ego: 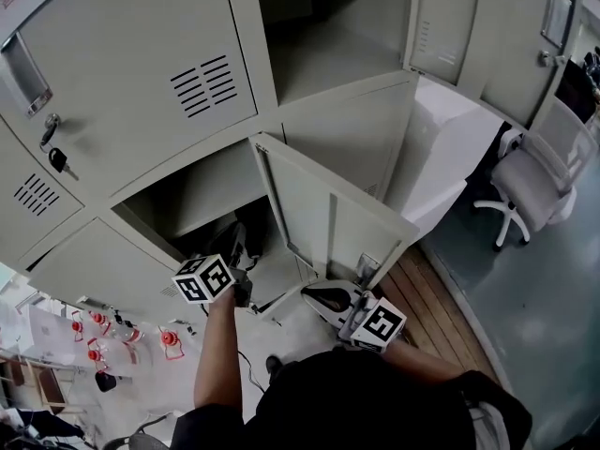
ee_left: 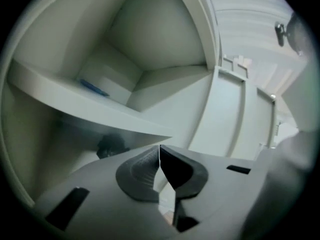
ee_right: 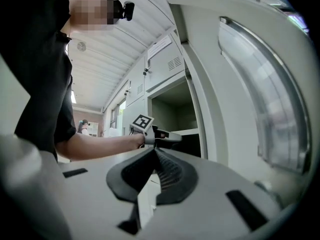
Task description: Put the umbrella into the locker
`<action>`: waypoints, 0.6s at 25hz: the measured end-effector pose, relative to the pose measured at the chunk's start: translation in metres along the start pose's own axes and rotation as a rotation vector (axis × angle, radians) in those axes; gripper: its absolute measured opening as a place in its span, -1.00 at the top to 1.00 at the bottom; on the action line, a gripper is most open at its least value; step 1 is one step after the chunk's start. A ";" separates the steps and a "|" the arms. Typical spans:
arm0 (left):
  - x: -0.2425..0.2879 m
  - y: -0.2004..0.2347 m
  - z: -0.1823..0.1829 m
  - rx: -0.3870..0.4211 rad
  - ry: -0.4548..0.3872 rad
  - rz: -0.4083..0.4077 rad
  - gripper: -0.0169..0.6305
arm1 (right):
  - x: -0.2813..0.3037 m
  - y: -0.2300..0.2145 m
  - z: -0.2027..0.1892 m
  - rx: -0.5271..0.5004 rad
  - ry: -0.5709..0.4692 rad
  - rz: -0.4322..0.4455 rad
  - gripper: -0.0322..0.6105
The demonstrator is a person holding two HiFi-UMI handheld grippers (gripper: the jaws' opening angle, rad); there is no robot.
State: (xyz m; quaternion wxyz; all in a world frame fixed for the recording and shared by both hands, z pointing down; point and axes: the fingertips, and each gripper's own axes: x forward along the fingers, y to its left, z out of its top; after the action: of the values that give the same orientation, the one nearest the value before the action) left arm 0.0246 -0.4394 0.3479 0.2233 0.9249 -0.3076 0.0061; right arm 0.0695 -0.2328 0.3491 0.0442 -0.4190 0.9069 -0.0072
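The left gripper (ee_left: pixel 159 156) has its dark ribbed fingers (ee_left: pixel 141 173) clenched together on nothing. The right gripper (ee_right: pixel 155 156) is likewise clenched and empty, near the open pale grey metal door (ego: pixel 323 216). Past the left fingertips and apart from them, the dark umbrella (ee_left: pixel 111 145) sits inside the lower compartment of the pale grey metal locker (ego: pixel 141 73), beneath a shelf (ee_left: pixel 85 109). It shows only as a blurred, shadowed lump, so its long axis and pointing cannot be told.
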 end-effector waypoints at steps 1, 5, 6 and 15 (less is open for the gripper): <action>-0.004 -0.008 0.000 0.005 -0.010 -0.026 0.89 | 0.001 0.002 0.005 -0.005 -0.014 0.022 0.86; -0.032 -0.042 -0.001 0.048 -0.094 -0.127 0.90 | -0.001 0.010 0.013 -0.008 -0.044 0.094 0.87; -0.042 -0.049 -0.002 0.054 -0.120 -0.141 0.90 | -0.002 0.013 0.011 -0.002 -0.037 0.113 0.86; -0.121 -0.097 -0.047 0.081 -0.178 -0.180 0.90 | -0.005 0.035 0.001 0.045 -0.041 0.266 0.86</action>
State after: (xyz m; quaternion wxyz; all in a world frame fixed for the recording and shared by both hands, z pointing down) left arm -0.0119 -0.2826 0.3325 0.1573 0.9539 -0.2415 -0.0835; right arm 0.0461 -0.2060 0.3464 0.0727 -0.2943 0.9529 -0.0131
